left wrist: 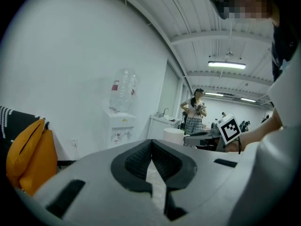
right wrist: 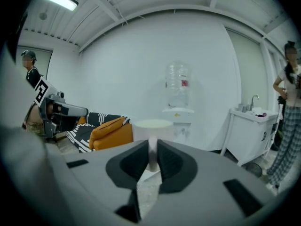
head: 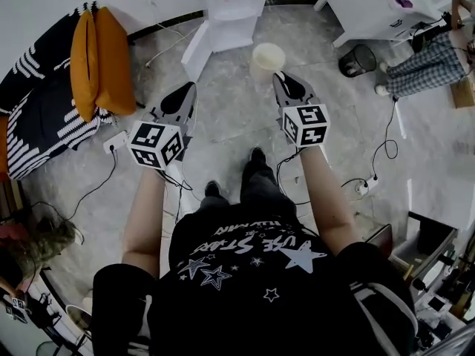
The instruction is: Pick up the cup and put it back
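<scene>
Closest to the lens, the right gripper (right wrist: 151,149) has its dark ribbed jaws nearly together, pinched on a narrow pale strip at the near side of the cream round cup (right wrist: 151,124). Whether that strip is a handle or the wall itself I cannot tell. The cup is off any surface, held upright in the air just beyond the jaw tips, above the grey marbled floor (head: 223,102). It looks light and thin-walled, probably empty, easy to dent and smooth enough to slip. Held by one edge it would tend to tip, so a level carry and a gentle set-down suit it. Well apart to the left of these jaws, the left gripper (left wrist: 151,144) is closed on nothing. Straight beyond the right jaws stands a white water dispenser (right wrist: 178,112), and left of them lies an orange cushion (right wrist: 110,133).
</scene>
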`<act>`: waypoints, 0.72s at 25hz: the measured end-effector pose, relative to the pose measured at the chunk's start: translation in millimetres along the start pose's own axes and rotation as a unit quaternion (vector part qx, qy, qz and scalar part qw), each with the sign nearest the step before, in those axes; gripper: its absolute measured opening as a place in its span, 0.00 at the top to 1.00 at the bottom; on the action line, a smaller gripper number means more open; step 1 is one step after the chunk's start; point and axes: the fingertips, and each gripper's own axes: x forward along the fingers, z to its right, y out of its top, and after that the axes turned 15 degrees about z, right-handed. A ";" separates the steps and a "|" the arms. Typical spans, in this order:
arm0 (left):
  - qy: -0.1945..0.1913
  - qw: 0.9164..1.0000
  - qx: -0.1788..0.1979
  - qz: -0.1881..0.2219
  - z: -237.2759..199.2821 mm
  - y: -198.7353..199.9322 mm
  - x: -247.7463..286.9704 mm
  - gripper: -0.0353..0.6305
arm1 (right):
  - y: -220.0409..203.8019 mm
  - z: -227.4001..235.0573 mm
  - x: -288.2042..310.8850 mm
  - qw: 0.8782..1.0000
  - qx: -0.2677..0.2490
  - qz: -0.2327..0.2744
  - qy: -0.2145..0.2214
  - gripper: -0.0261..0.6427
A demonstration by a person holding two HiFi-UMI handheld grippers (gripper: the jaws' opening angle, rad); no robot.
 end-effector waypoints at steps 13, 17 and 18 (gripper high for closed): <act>-0.013 1.000 -0.022 -0.016 0.3 -16.7 -88.0 0.93 | -9.1 -79.2 -61.2 0.999 0.021 0.008 -0.041 0.89; 0.006 0.999 -0.036 -0.015 -7.6 -18.3 -91.2 0.93 | -12.5 -73.9 -66.5 0.999 0.022 0.002 -0.049 0.89; 0.012 0.999 -0.036 -0.015 -8.8 -18.8 -88.7 0.93 | -11.9 -69.5 -67.4 0.999 0.022 0.002 -0.050 0.89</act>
